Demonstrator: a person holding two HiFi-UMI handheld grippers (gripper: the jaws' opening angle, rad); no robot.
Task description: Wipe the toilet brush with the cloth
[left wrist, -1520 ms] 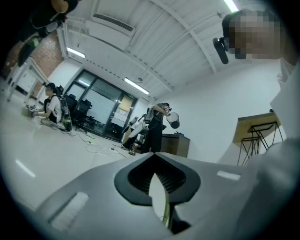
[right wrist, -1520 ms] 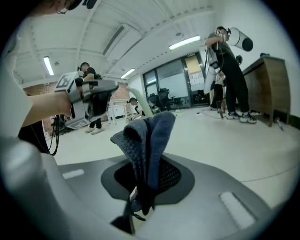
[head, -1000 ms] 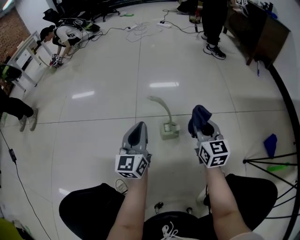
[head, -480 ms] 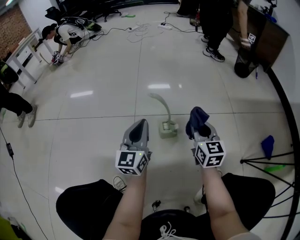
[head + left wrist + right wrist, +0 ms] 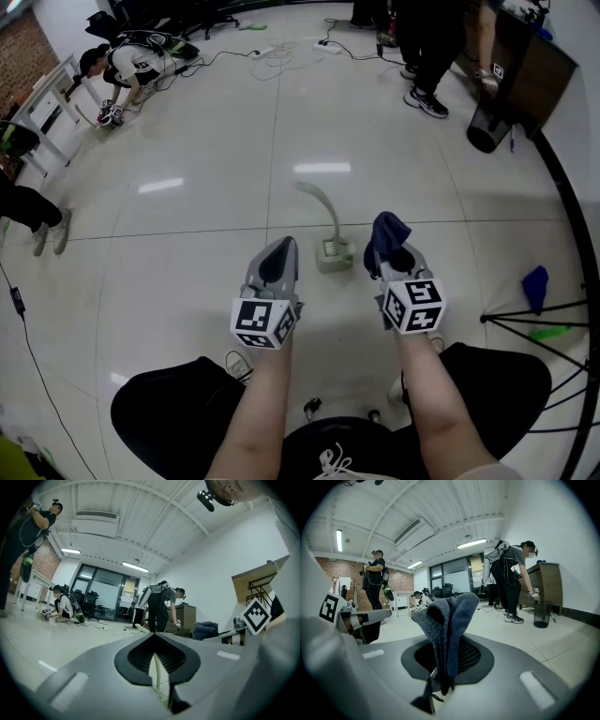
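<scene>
A pale green toilet brush (image 5: 335, 253) stands in its holder on the tiled floor, its curved handle (image 5: 323, 204) leaning up and to the left. My right gripper (image 5: 387, 255) is just right of the holder, shut on a dark blue cloth (image 5: 386, 231) that sticks up out of the jaws. In the right gripper view the folded cloth (image 5: 449, 616) fills the space between the jaws of the right gripper (image 5: 440, 670). My left gripper (image 5: 278, 251) hangs left of the holder, jaws shut with nothing in them. In the left gripper view, a thin slit at the left gripper (image 5: 157, 670) shows the pale handle.
A person (image 5: 427, 47) stands at the far right beside a dark desk (image 5: 534, 66) and a black bin (image 5: 486, 129). Another person (image 5: 131, 64) crouches at the far left near cables (image 5: 281, 54). Tripod legs (image 5: 544, 321) and a blue object (image 5: 535, 287) lie to the right.
My right gripper with the cloth has drifted slightly left, closer to the brush holder. The left gripper has barely moved. A black bin has come into view at the upper right.
</scene>
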